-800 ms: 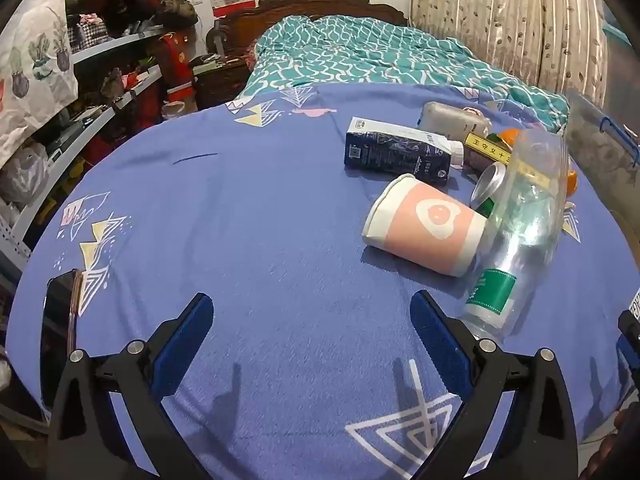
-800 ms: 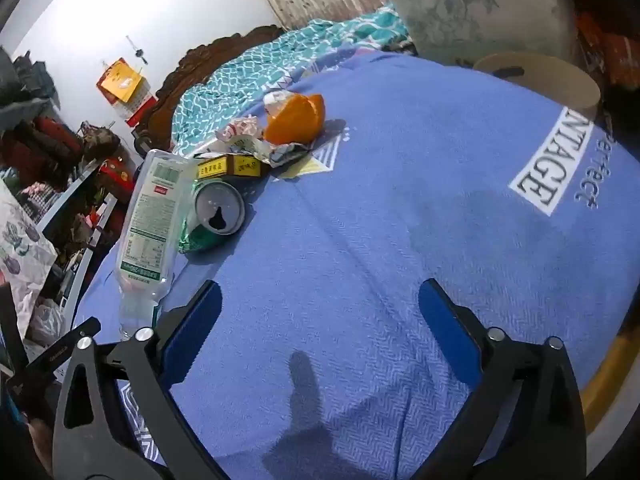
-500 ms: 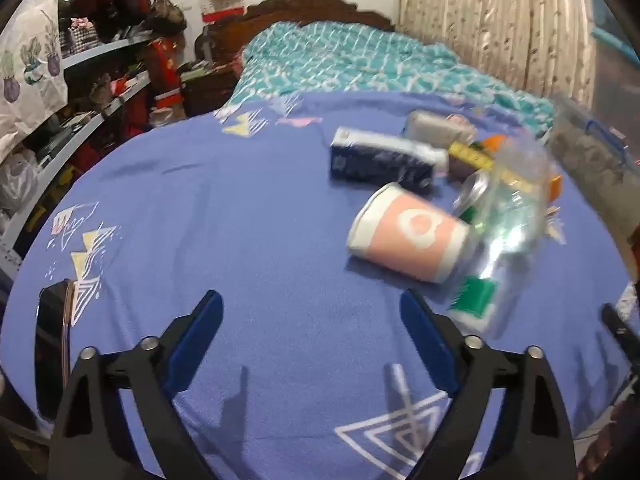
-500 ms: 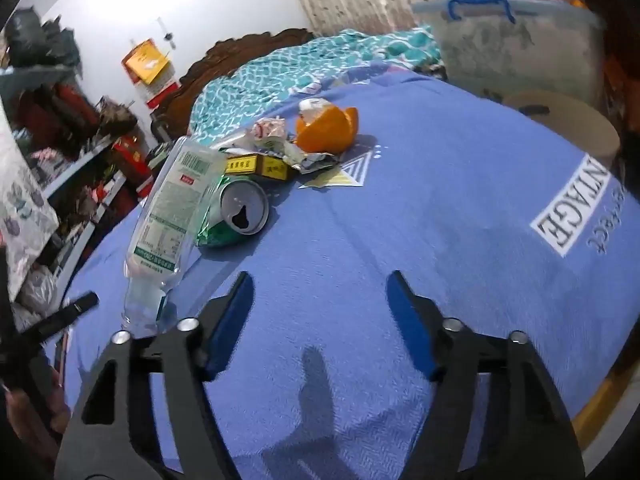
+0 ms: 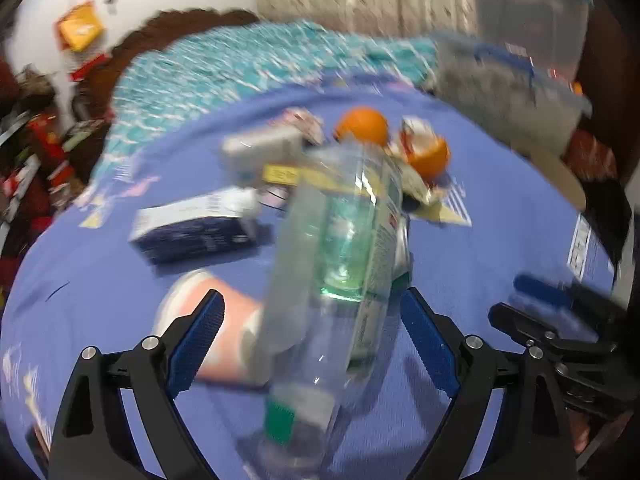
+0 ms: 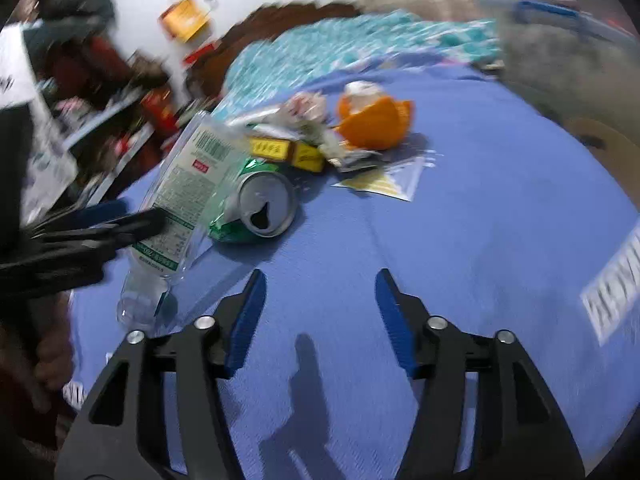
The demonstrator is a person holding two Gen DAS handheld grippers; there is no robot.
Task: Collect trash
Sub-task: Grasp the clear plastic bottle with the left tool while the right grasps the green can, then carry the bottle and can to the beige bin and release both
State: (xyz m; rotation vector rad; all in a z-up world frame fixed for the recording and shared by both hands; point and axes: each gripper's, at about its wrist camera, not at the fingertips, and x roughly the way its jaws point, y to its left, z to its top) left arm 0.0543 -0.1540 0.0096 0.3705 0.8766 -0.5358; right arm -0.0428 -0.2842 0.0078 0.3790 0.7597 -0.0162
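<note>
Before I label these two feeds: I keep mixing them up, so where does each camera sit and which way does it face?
Left wrist: on the left gripper, tilted down at the clear bottle between its open fingers; the right gripper shows at right.
Right wrist: on the right gripper, tilted down at bare blue bedsheet; the left gripper and a hand show at left.
Both see the bottle, orange peel and plastic bin.

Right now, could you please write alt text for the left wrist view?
The open left gripper straddles a clear plastic bottle lying on a blue bedsheet, pads not touching it. A pink paper cup, a dark carton and orange peel lie around it, all motion-blurred.
</note>
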